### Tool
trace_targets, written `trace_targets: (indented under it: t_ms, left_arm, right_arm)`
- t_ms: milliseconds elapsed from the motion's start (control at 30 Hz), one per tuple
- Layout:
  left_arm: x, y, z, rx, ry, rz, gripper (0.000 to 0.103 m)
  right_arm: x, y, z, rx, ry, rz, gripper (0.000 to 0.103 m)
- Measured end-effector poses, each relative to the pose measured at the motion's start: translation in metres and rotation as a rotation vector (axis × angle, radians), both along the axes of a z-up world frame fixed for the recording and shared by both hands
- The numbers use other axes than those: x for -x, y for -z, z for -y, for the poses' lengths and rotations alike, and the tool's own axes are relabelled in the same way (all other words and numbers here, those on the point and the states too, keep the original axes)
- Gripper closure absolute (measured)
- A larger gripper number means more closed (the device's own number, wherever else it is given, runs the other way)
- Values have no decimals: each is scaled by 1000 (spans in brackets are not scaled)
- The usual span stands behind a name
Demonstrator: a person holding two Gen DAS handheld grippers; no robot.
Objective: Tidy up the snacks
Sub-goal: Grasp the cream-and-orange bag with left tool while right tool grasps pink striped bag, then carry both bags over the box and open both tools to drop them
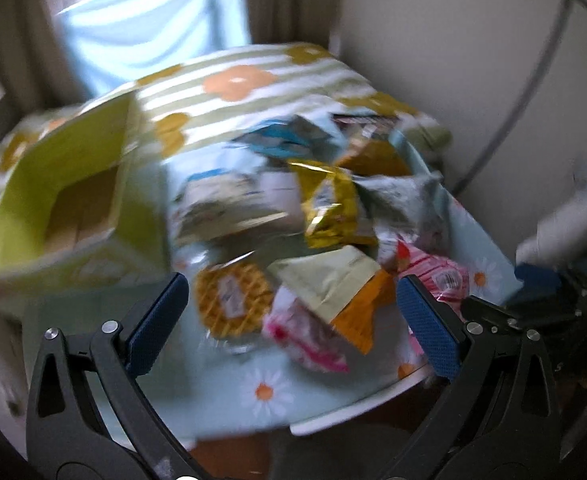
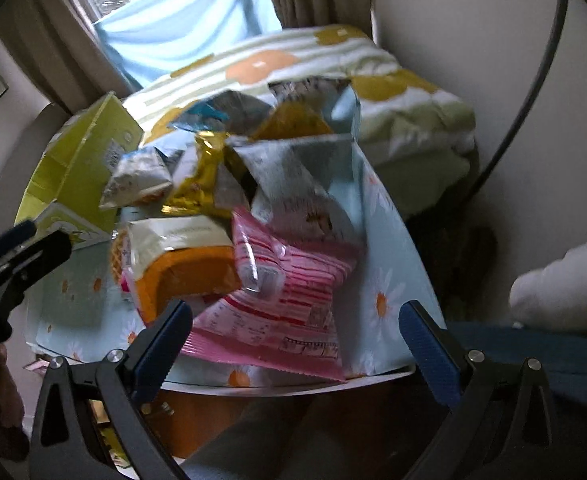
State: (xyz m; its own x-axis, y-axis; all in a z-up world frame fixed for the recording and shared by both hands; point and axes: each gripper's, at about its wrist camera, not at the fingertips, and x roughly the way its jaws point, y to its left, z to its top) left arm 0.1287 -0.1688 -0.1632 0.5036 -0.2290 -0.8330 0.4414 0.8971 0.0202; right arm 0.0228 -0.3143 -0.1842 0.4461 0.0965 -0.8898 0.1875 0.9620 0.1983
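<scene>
A pile of snack packets lies on a small table with a daisy-print cloth (image 1: pixel 265 396) (image 2: pixel 381 304). In it are a gold packet (image 1: pixel 329 208) (image 2: pixel 201 176), a waffle (image 1: pixel 233 300), a cream-and-orange packet (image 1: pixel 333 284) (image 2: pixel 181 256) and a pink striped packet (image 2: pixel 289 304) (image 1: pixel 445 280). An open yellow-green box (image 1: pixel 73 200) (image 2: pixel 77 164) stands at the table's left, empty inside. My left gripper (image 1: pixel 291 320) is open and empty, just above the near snacks. My right gripper (image 2: pixel 295 344) is open and empty over the pink packet. The left gripper also shows in the right wrist view (image 2: pixel 9 256).
A bed with a striped, orange-flowered cover (image 1: pixel 237 80) (image 2: pixel 261 64) lies behind the table. A window with curtains (image 1: pixel 141 32) is at the back. A wall with a dark cable (image 2: pixel 533 80) is on the right. A white object (image 2: pixel 565 280) sits right of the table.
</scene>
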Motion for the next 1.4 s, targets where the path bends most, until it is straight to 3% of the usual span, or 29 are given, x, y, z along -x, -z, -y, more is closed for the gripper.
trace_targets:
  t_ms: [167, 533, 633, 733, 900, 1133, 1200, 1300, 1400]
  left_arm:
    - [-24, 30, 38, -131, 258, -83, 1]
    - [-50, 83, 64, -165, 503, -271, 1]
    - [-51, 94, 69, -166, 518, -299, 4]
    - [-55, 104, 72, -170, 521, -323, 20]
    - [-56, 109, 72, -133, 525, -355, 32]
    - [-48, 101, 66, -136, 527, -343, 34]
    - [-44, 98, 64, -144, 528, -328, 34]
    - [-41, 93, 60, -147, 518, -318, 34]
    - [-39, 90, 54, -154, 502, -306, 34]
  right_arm:
    - [-15, 13, 11, -37, 45, -61, 0]
    - [-38, 37, 25, -196, 103, -177, 0]
    - [-42, 45, 22, -208, 113, -200, 0]
    - [-46, 49, 21, -201, 119, -214, 0]
    - [-50, 49, 20, -217, 117, -209, 0]
    - [-58, 57, 14, -241, 110, -218, 1]
    - [-58, 59, 12, -254, 112, -223, 7]
    - [-59, 68, 11, -281, 112, -244, 26]
    - [-57, 69, 12, -286, 110, -242, 31]
